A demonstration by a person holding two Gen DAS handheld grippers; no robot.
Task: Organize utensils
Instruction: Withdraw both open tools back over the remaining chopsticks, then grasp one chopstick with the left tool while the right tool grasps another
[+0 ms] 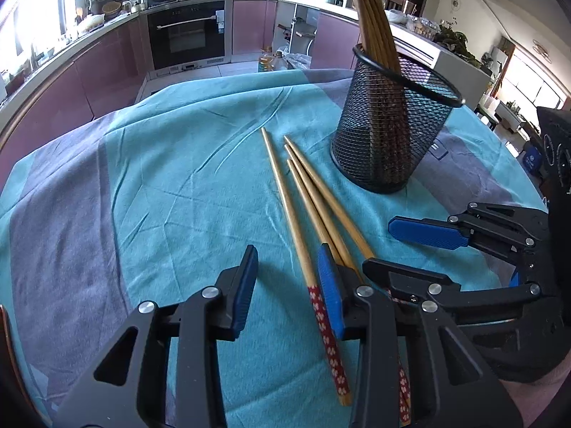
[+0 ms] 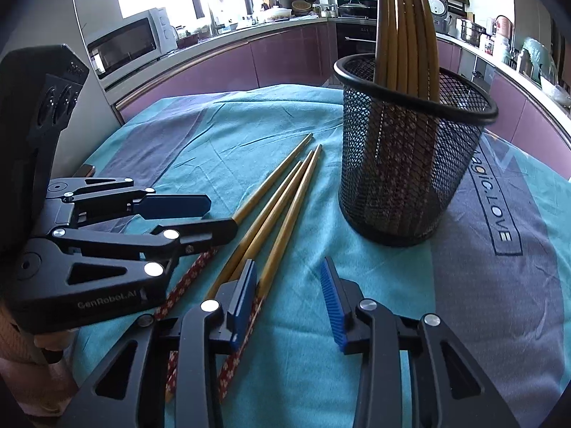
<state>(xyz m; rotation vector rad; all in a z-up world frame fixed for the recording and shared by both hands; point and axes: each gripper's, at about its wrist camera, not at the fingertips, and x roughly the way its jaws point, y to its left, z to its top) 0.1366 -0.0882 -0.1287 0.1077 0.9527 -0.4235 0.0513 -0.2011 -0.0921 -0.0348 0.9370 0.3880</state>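
Four loose chopsticks [image 1: 307, 207] lie fanned on the teal cloth [image 1: 160, 178] over the surface at centre frame, just beside the black mesh holder [image 1: 389, 125] at upper right that already stands several upright. Both the left tongs [image 1: 289, 292] and right tongs [image 2: 289, 303] stand apart, clamped on nothing, each with one blue pad against the sticks' patterned ends. To do this well, I'd straddle a single stick near its patterned end, close squarely, then lift and tip it upright over the holder's rim.
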